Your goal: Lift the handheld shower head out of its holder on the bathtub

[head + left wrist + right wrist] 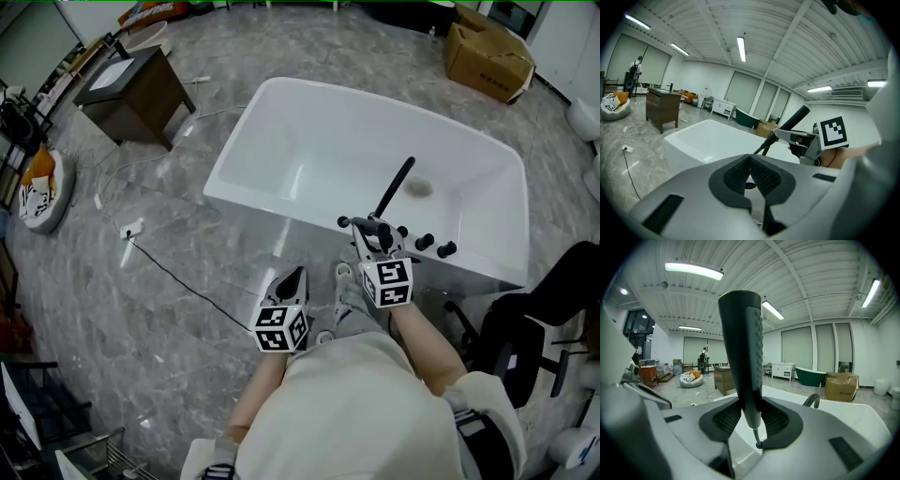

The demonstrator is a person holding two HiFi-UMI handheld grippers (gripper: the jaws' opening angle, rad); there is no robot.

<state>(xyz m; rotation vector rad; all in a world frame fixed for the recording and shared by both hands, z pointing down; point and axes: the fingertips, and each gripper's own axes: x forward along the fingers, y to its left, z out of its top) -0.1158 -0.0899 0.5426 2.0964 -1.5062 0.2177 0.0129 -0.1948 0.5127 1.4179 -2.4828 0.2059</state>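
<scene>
**Q:** What lies nearest the lens in the right gripper view?
**A:** The pads of my right gripper, clenched on the slim lower handle of the handheld shower head. I grip it low so that the broader upper part stands upright above the jaws and the thin stem at its foot hangs free.

**Q:** Where is it relative to the tub?
**A:** It is above the near rim of the white bathtub, just beside the black tap knobs, slanting up over the basin. Its foot appears clear of any socket, so I judge the lift essentially done. I cannot pick out the holder itself.

**Q:** And the left gripper?
**A:** Its jaws are pressed together on nothing. It hangs lower and off to the side, apart from the tub, since one grip should suffice for a light wand.
</scene>
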